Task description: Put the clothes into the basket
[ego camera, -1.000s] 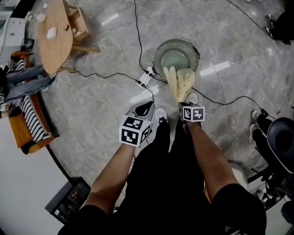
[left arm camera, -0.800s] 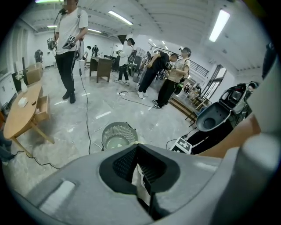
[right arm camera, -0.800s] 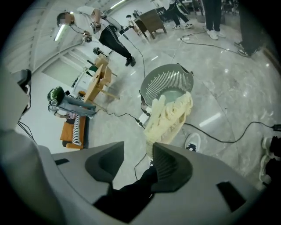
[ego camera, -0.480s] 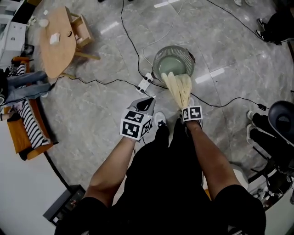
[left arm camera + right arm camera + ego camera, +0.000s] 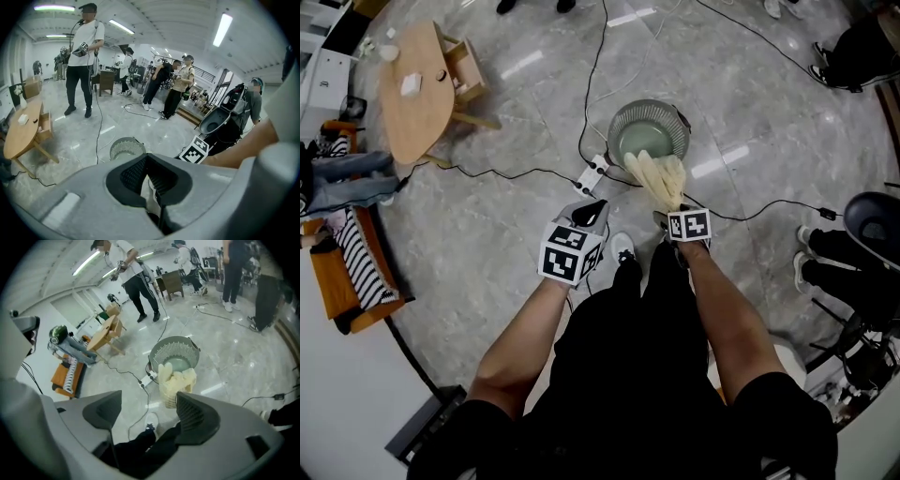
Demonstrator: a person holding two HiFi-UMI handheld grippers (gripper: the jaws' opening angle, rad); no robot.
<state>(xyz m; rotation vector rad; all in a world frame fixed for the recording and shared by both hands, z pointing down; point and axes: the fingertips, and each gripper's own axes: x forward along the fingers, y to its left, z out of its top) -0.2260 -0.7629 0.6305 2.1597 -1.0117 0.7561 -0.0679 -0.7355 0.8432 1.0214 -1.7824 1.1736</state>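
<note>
Jaws on the right gripper [image 5: 149, 397], just spreading wide, grip nothing, releasing the garment [image 5: 176, 380] ahead over the basket [image 5: 159, 355]; left gripper [image 5: 147, 159] seems closed, empty.

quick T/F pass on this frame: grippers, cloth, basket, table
1. The right gripper has its fingers apart. True; they have just been opening, with nothing pressed between them.
2. The basket lies tipped on its side. False; it stands upright on the floor.
3. The cream cloth shows between right gripper and basket. True.
4. The left gripper holds the cream cloth. False; that is by the right gripper.
5. The wooden table is at the person's right. False; left.
</note>
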